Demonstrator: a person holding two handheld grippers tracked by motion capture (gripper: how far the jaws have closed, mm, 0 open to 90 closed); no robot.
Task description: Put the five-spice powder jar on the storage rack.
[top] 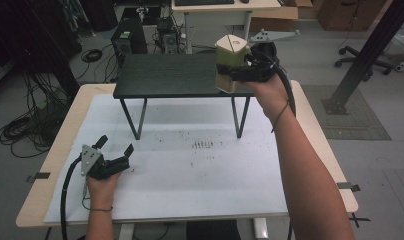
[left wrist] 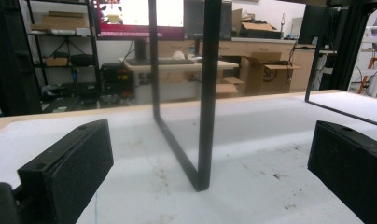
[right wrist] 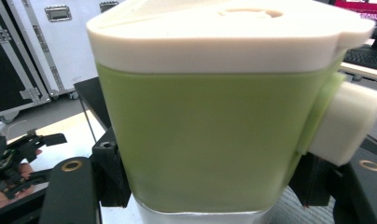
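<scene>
We hold a green jug with a cream lid [top: 232, 61] upright in our right gripper [top: 240, 70], jaws closed against its sides, above the right end of the small black stand [top: 165, 75] at the table's [top: 310, 125] far edge. Our left gripper [top: 115, 145] rests near the table's front left corner, jaws spread wide and holding nothing.

High view: overhead, facing forward-down on white table [top: 190, 170]. Left gripper view: low, level, facing black stand [left wrist: 203, 116] leg ahead. Right gripper view: close on green jug [right wrist: 200, 135]; stand shared.
</scene>
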